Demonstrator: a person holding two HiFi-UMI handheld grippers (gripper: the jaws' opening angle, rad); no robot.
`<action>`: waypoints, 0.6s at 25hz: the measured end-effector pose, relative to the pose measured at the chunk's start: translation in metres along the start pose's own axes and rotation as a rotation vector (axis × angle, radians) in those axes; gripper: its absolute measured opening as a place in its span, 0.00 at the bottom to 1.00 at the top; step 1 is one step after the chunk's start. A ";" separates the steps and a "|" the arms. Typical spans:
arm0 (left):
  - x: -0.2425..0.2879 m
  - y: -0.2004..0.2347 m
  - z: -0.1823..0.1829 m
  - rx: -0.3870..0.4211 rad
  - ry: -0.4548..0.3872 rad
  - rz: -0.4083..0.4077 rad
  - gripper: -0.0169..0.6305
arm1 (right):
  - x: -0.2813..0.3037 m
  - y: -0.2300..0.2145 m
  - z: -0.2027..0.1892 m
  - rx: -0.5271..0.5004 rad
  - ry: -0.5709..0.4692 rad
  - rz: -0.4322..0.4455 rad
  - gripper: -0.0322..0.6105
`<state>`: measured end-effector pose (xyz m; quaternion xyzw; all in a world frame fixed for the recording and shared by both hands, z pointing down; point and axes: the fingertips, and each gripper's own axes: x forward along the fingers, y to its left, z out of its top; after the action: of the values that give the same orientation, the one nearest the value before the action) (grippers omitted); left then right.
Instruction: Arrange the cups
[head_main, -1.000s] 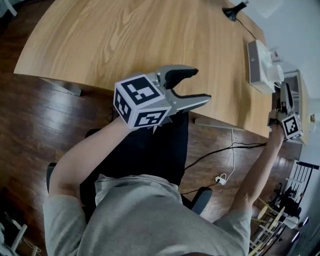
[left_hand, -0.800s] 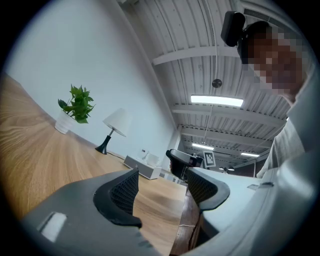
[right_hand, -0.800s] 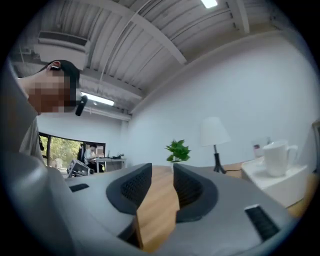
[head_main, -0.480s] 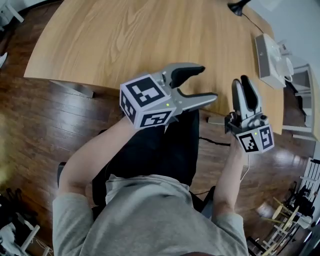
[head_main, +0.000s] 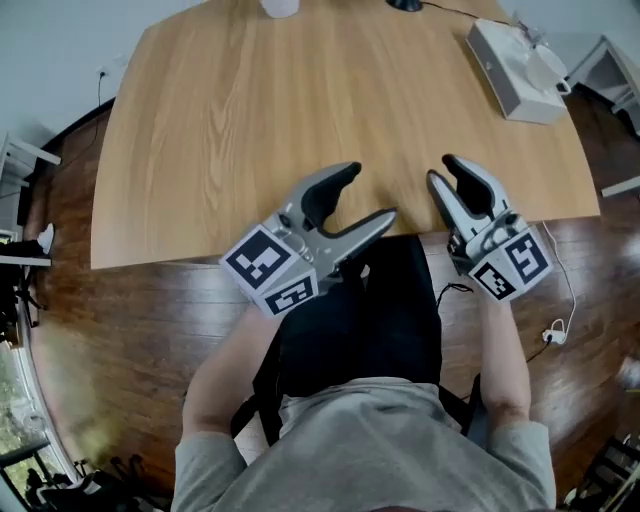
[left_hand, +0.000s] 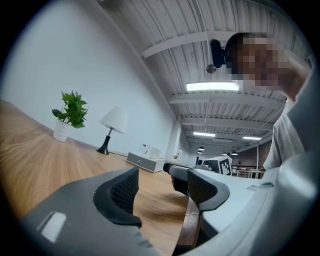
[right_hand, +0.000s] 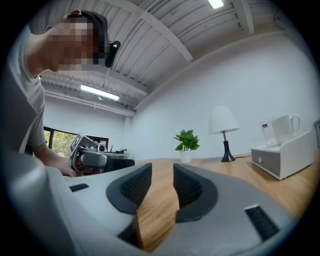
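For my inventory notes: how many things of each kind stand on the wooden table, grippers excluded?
Potted plant: 1
Lamp: 1
White box: 1
White mug on the box: 1
Total: 4; a small item beside the mug is unclear.

The left hand-held gripper (head_main: 362, 195) is held over the near edge of the wooden table (head_main: 220, 120), its jaws spread wide with nothing seen between them. The right hand-held gripper (head_main: 447, 172) is held just beside it, jaws parted by a narrower gap. A white box (head_main: 512, 72) is set at the table's far right corner. A dark wooden floor (head_main: 120, 330) is seen below.
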<state>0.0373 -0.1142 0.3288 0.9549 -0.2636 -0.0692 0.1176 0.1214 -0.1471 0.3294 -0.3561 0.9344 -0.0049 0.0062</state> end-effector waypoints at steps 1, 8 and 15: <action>0.000 -0.001 -0.002 0.007 0.007 0.004 0.49 | 0.001 0.000 -0.003 0.003 0.006 0.007 0.25; -0.003 -0.004 -0.002 0.041 0.004 -0.010 0.48 | 0.004 0.002 -0.008 -0.006 0.010 0.014 0.25; -0.004 -0.001 -0.001 0.015 -0.002 -0.016 0.48 | 0.004 0.004 -0.013 -0.023 0.020 0.013 0.25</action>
<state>0.0349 -0.1108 0.3299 0.9577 -0.2568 -0.0690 0.1097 0.1151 -0.1470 0.3420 -0.3500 0.9367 0.0021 -0.0071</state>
